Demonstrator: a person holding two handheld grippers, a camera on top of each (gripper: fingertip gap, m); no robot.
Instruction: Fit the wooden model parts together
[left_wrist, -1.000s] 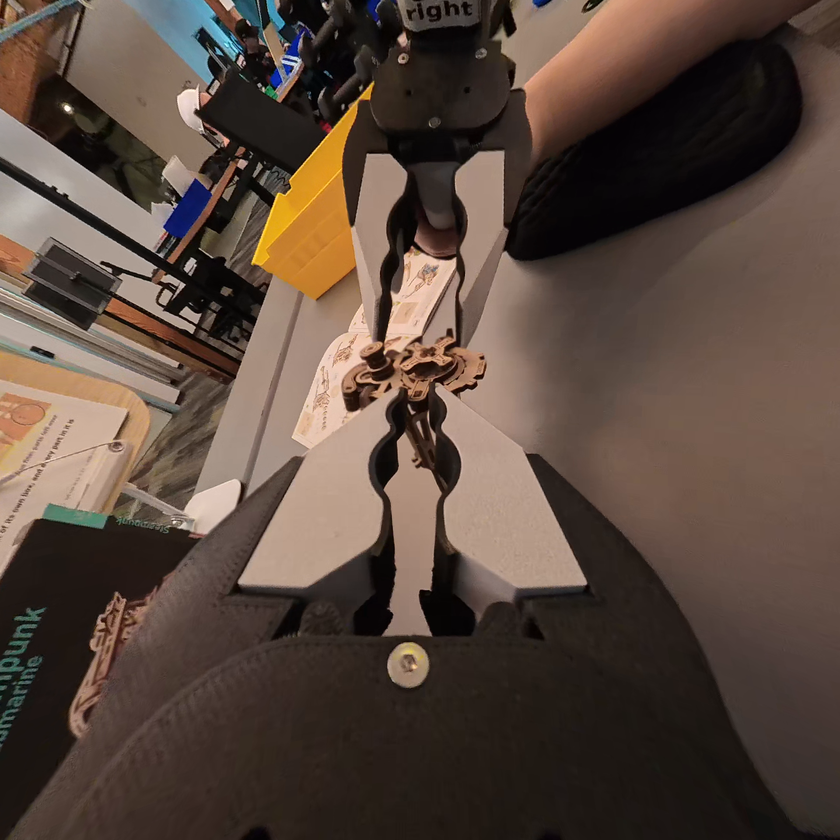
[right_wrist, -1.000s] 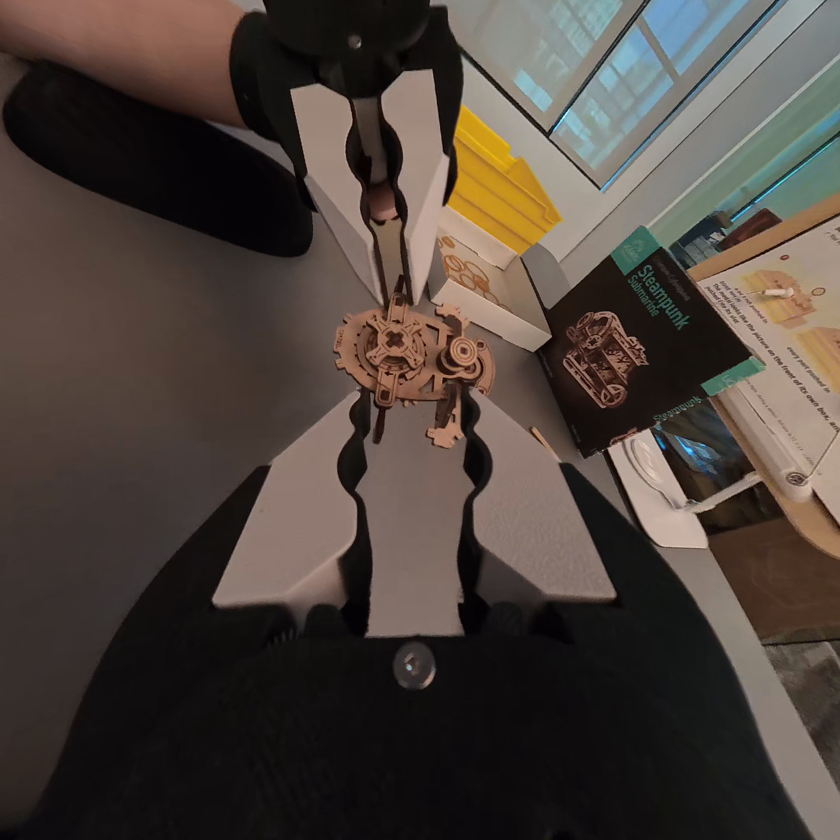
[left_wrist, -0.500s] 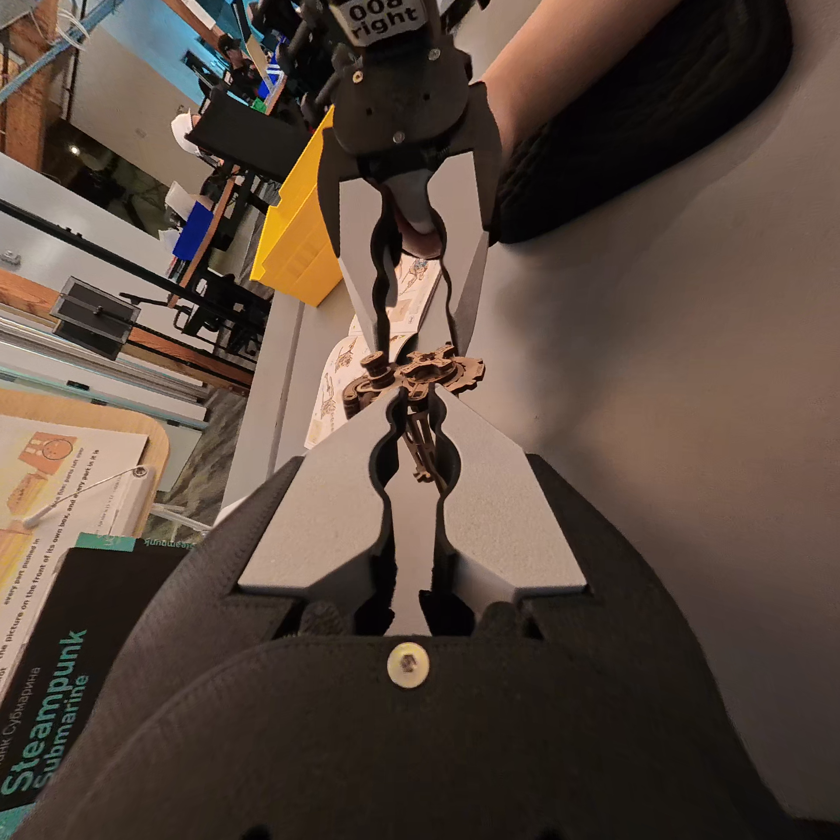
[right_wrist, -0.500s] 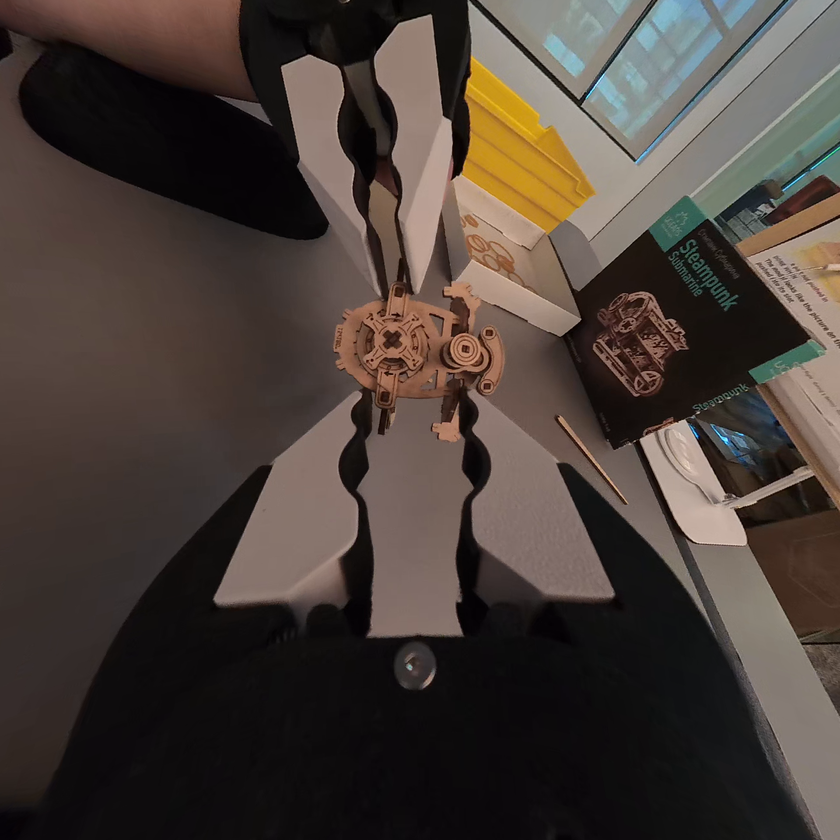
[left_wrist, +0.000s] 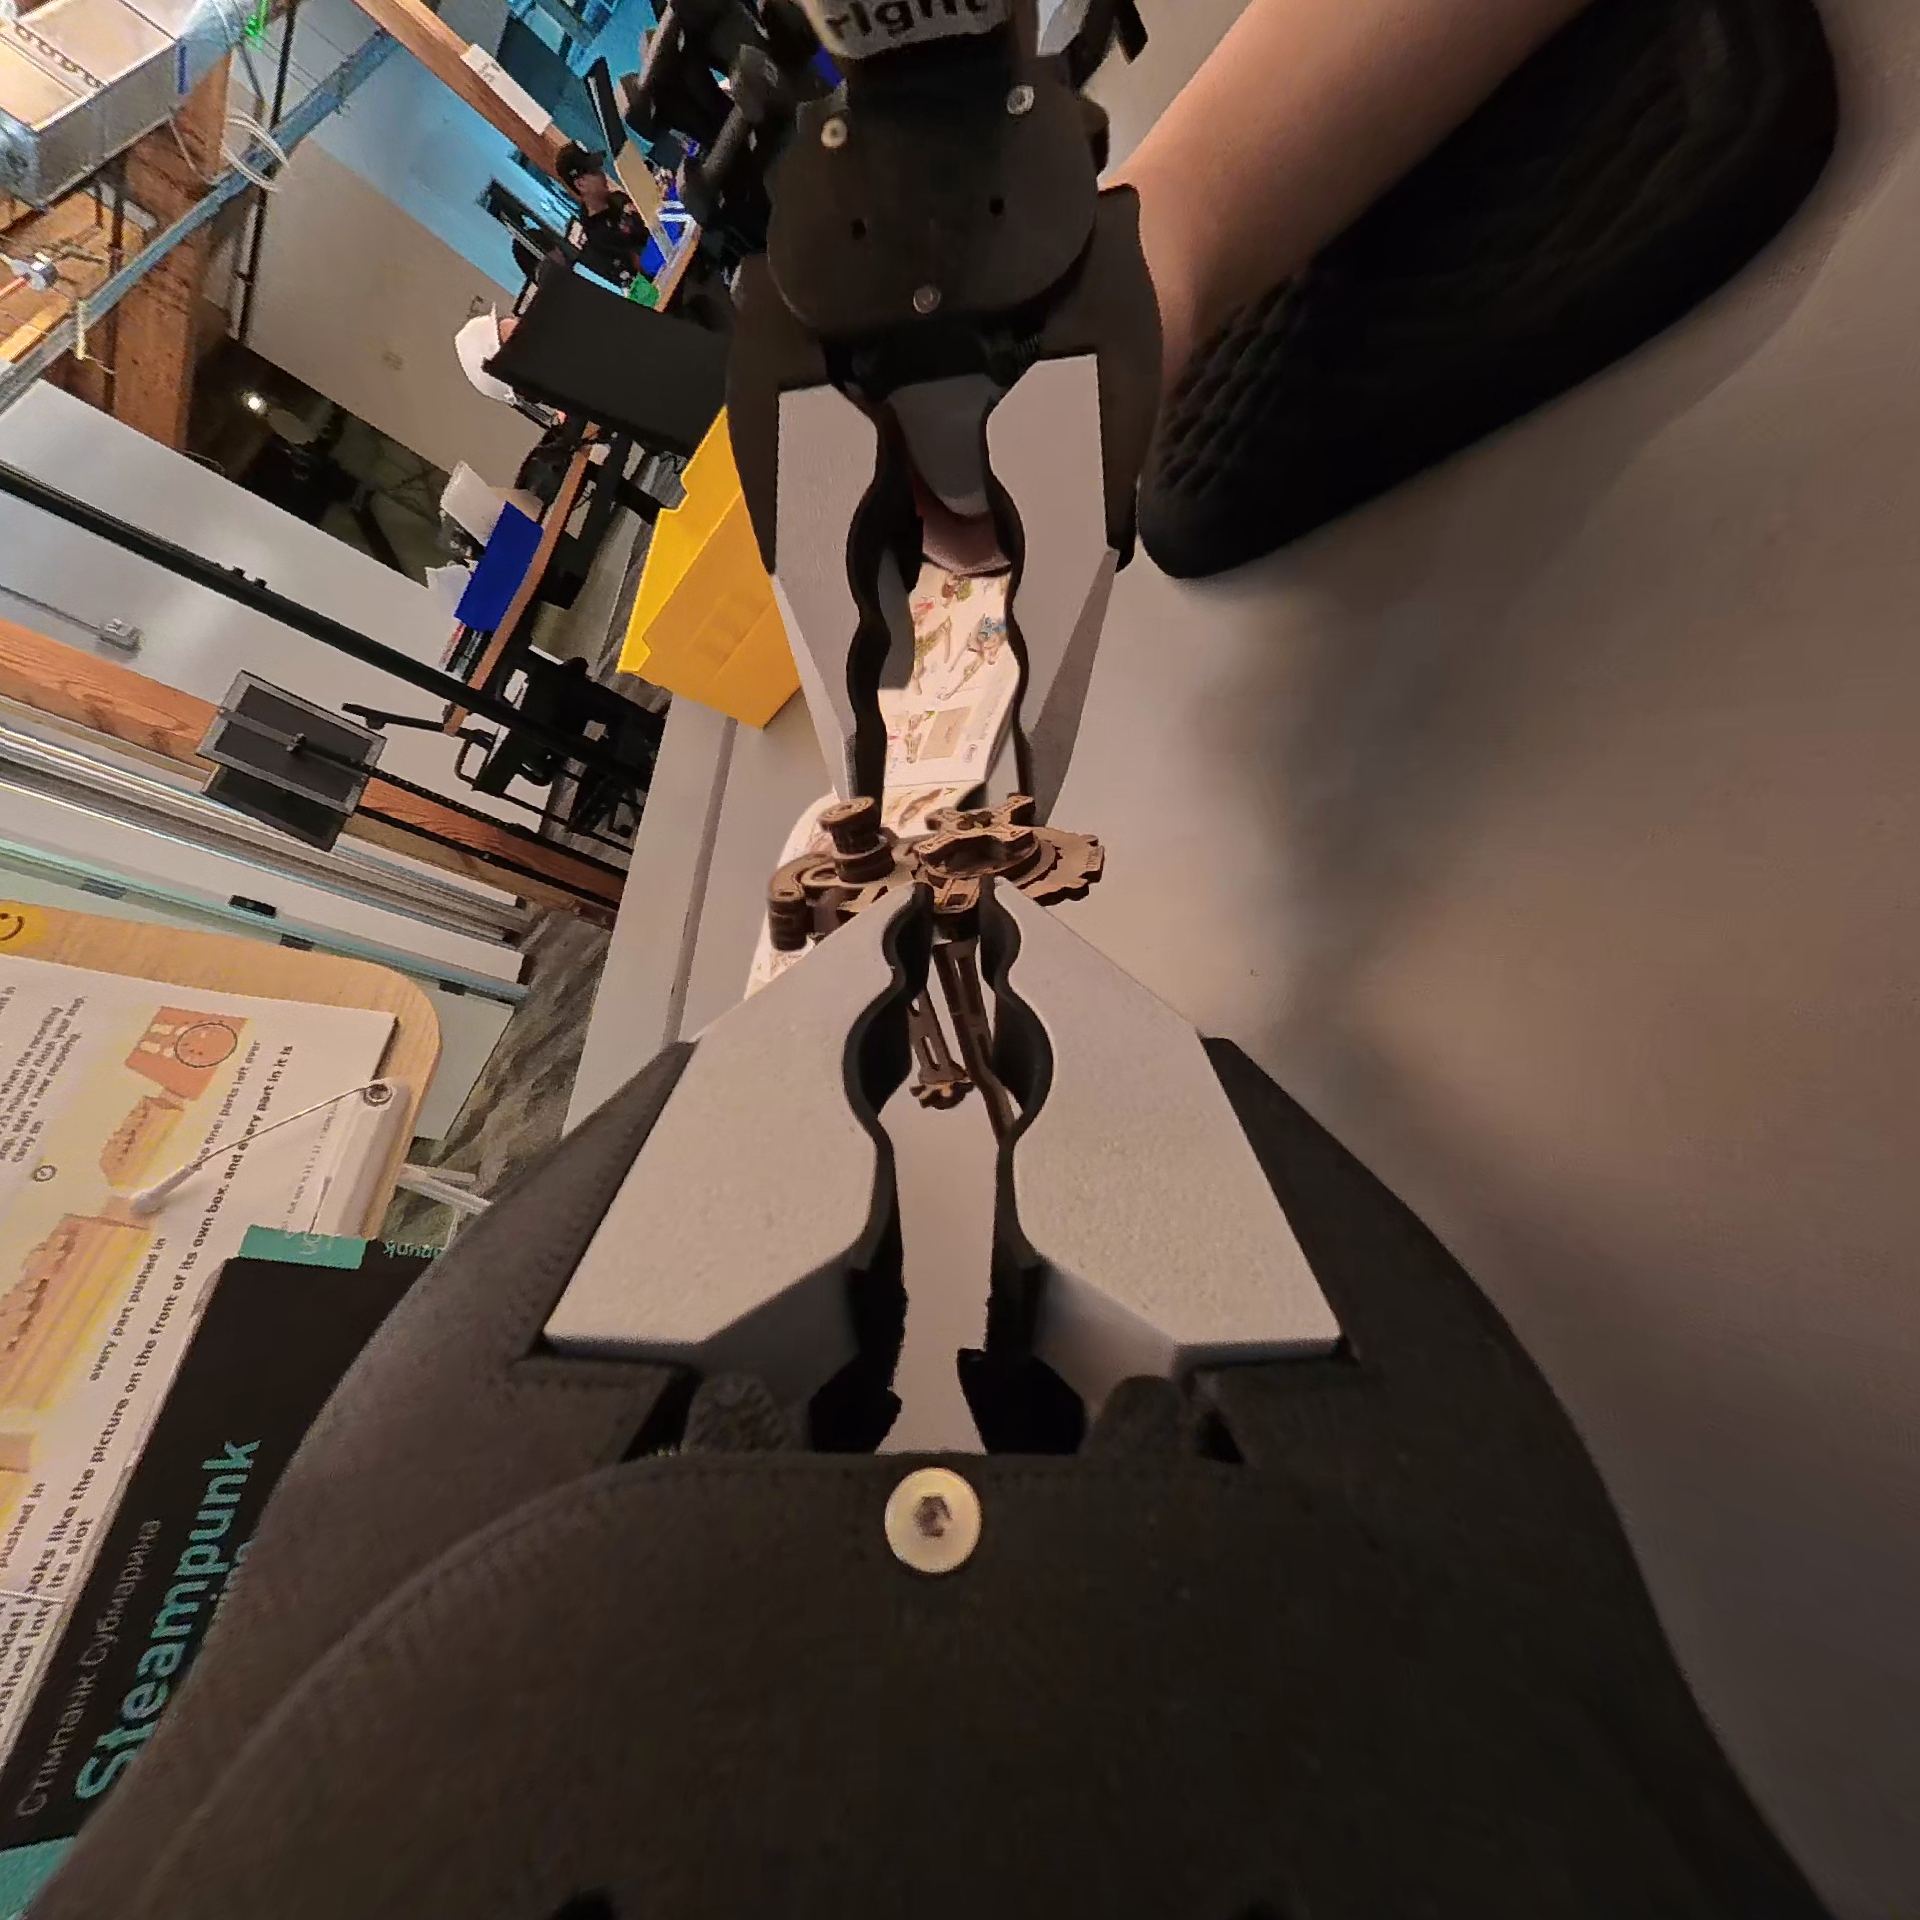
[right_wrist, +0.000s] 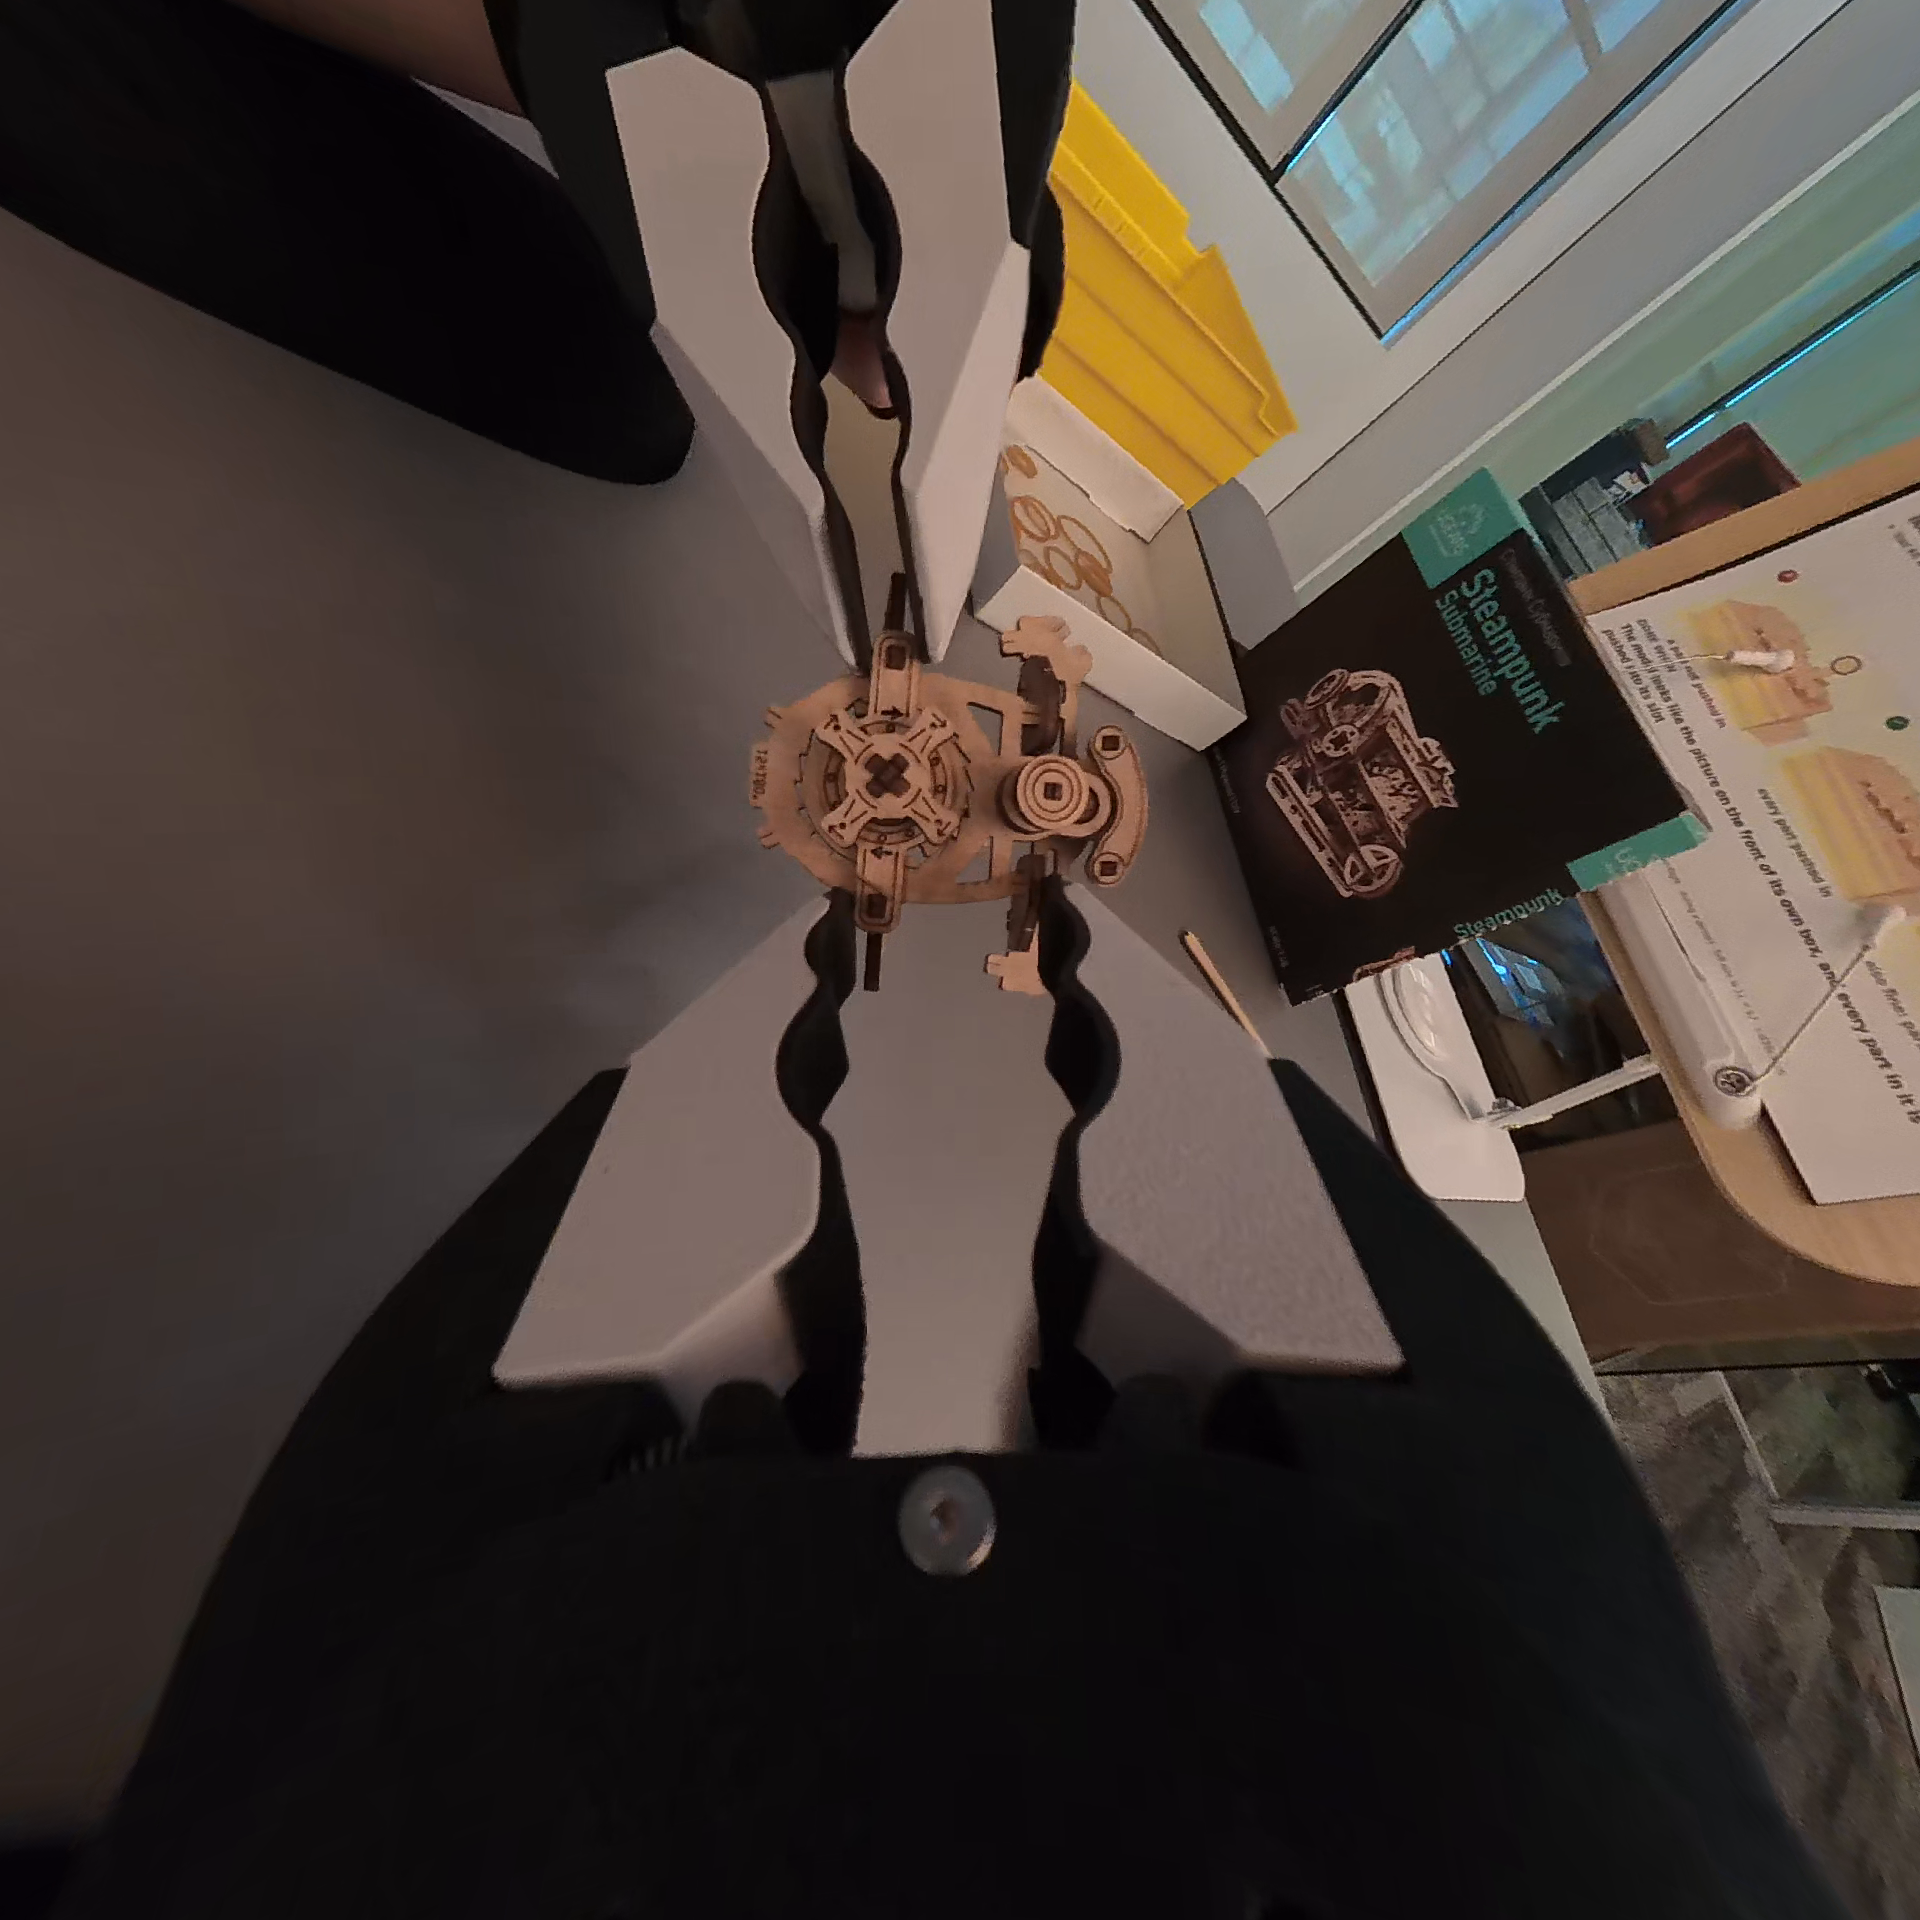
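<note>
While both grippers meet over the grey table: the scene reads as below.
Wooden model (right_wrist: 940, 800): 1 flat laser-cut assembly with a toothed disc, a cross-shaped hub and a small round spool, held in the air above the table (right_wrist: 312, 727) between the 2 grippers.
Left gripper (left_wrist: 951, 909): fingers pressed nearly together, pinching a thin strut of the model; the strut runs back into the gap between the fingers. In the right wrist view this gripper (right_wrist: 888, 634) comes in from the top and bites the arm of the hub.
Right gripper (right_wrist: 940, 914): fingers spread partway, their tips touching the near edge of the model on 2 sides; whether they truly clamp it I cannot tell. In the left wrist view it (left_wrist: 951, 790) comes down from above.
Black box (right_wrist: 1455, 748): lies on the table to the right of the model, well apart.
White tray (right_wrist: 1101, 644): just beyond the model, holding cut wooden rings.
Yellow bin (right_wrist: 1153, 343): behind the tray.
Thin wooden stick (right_wrist: 1221, 987): on the table near the right gripper's finger.
</note>
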